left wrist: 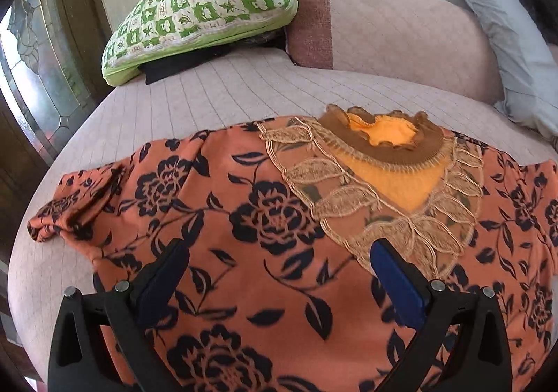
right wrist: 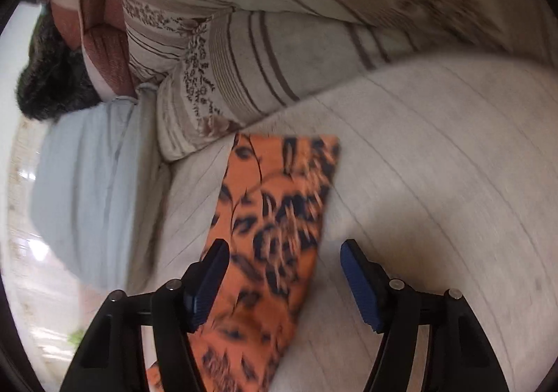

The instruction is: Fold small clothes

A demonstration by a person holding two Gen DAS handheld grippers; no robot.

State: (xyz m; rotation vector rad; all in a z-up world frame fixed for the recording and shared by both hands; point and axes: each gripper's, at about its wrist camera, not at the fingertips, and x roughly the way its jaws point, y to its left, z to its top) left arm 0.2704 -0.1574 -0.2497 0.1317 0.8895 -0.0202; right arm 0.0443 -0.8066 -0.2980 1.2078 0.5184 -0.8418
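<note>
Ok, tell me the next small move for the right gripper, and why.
Probably lower the right gripper and close on the orange black-flowered top's sleeve. Its jaws stand open, the sleeve lies flat and straight out on the pale quilted bed cover, unfolded, and the left gripper is open over the body.

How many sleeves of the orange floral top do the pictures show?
2: the left sleeve lies bunched on the bed; the right sleeve lies flat between the open right gripper fingers. None hidden.
</note>
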